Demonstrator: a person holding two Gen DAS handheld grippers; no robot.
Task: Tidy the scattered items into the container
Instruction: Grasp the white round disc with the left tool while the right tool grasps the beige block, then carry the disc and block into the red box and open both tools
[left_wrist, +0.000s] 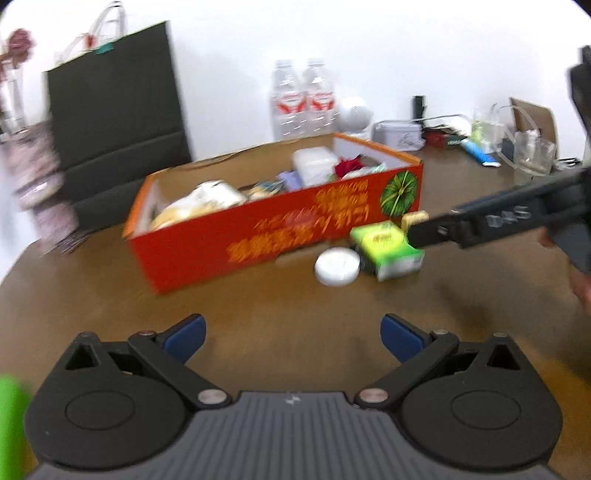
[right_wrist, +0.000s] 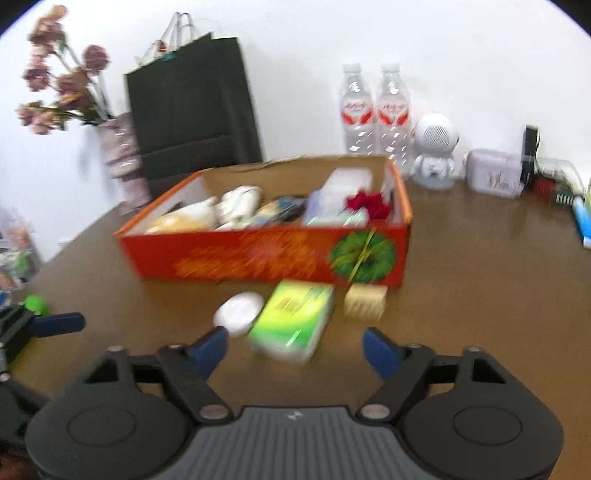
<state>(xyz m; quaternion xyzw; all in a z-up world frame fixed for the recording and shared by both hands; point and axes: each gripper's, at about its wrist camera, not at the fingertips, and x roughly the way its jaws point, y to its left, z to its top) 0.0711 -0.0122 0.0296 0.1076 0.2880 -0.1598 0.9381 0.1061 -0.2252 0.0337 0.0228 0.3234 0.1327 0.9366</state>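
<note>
Both grippers are spread and hold nothing. Right gripper (right_wrist: 293, 349): green box (right_wrist: 291, 319) just ahead, red box (right_wrist: 258, 258) beyond. Only the left gripper's (left_wrist: 291, 334) view shows the right's fingers over it.

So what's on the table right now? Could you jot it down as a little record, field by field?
container: red box, open, already holding several items
left outside: white round case, green box, small beige block, all in front of the red box
left gripper: open, empty
right gripper: open, empty, near the green box
surface: brown table
</note>
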